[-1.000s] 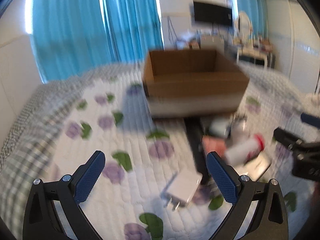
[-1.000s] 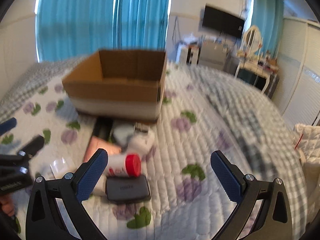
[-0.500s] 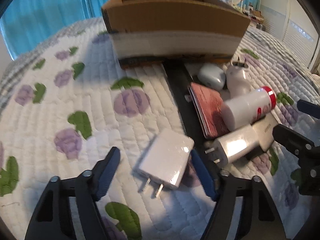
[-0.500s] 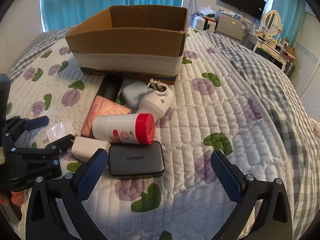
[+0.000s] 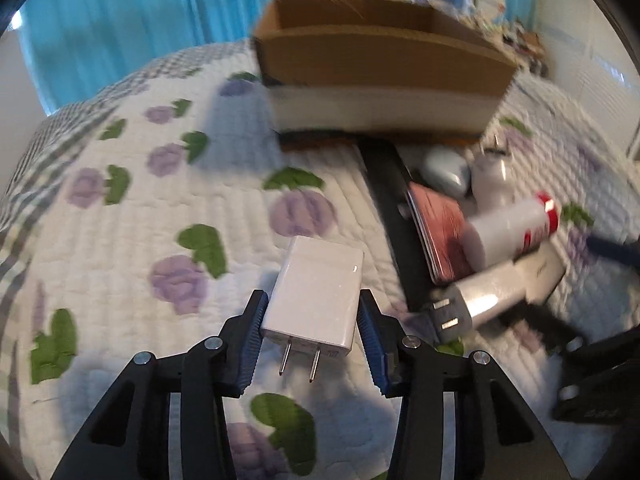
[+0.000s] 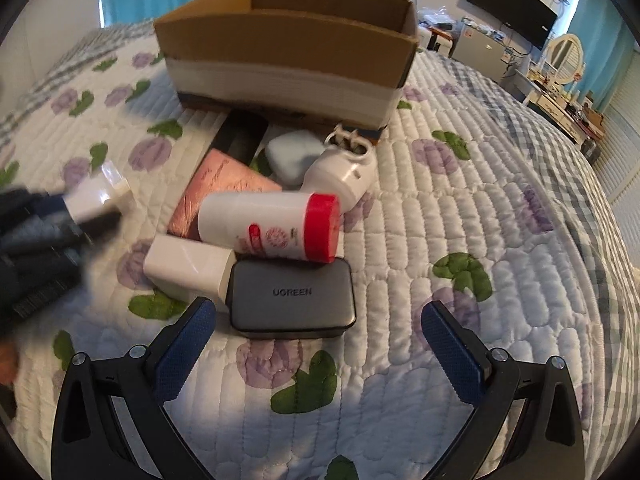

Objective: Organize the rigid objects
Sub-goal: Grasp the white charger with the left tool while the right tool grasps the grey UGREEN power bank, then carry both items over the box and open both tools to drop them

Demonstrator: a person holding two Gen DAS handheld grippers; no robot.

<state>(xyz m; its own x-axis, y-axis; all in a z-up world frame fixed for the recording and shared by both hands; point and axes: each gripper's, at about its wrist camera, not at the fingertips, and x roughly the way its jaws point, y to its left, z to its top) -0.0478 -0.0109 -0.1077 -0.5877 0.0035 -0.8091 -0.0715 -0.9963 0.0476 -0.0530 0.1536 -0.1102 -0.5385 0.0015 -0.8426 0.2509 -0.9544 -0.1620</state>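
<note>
Since the earlier frames both grippers had sunk toward the quilted bed (image 5: 120, 240), and the left gripper (image 5: 311, 332) had just been closing its fingers (image 5: 250, 340) around the white plug adapter (image 5: 316, 296), which a second before lay loose on the quilt ahead of wide-spread fingers. Now the blue pads stood against both long sides of the adapter, its two prongs pointing back toward the camera; whether they pressed hard or only touched could not be told for sure, though no gap showed on either side. In the right wrist view the same adapter (image 6: 100, 196) appeared blurred at the left, caught in the dark fingers of the left gripper. The right gripper (image 6: 320, 344) was lower and closer to the pile than before, its fingers (image 6: 184, 348) spread wide and grasping nothing, with the grey UGREEN charger (image 6: 292, 300) lying on the quilt just ahead of them. Touching the charger's far side lay the white bottle with a red cap (image 6: 272, 226) on its side, and a second white adapter (image 6: 188, 268) lay against the charger's left end. Behind these sat a pink booklet (image 6: 224, 184), a pale blue case (image 6: 294, 154), a white rounded device (image 6: 344, 172) and a long black item (image 6: 240, 136). The open cardboard box (image 6: 288, 48) stood beyond the pile, toward the far side of the bed.
</note>
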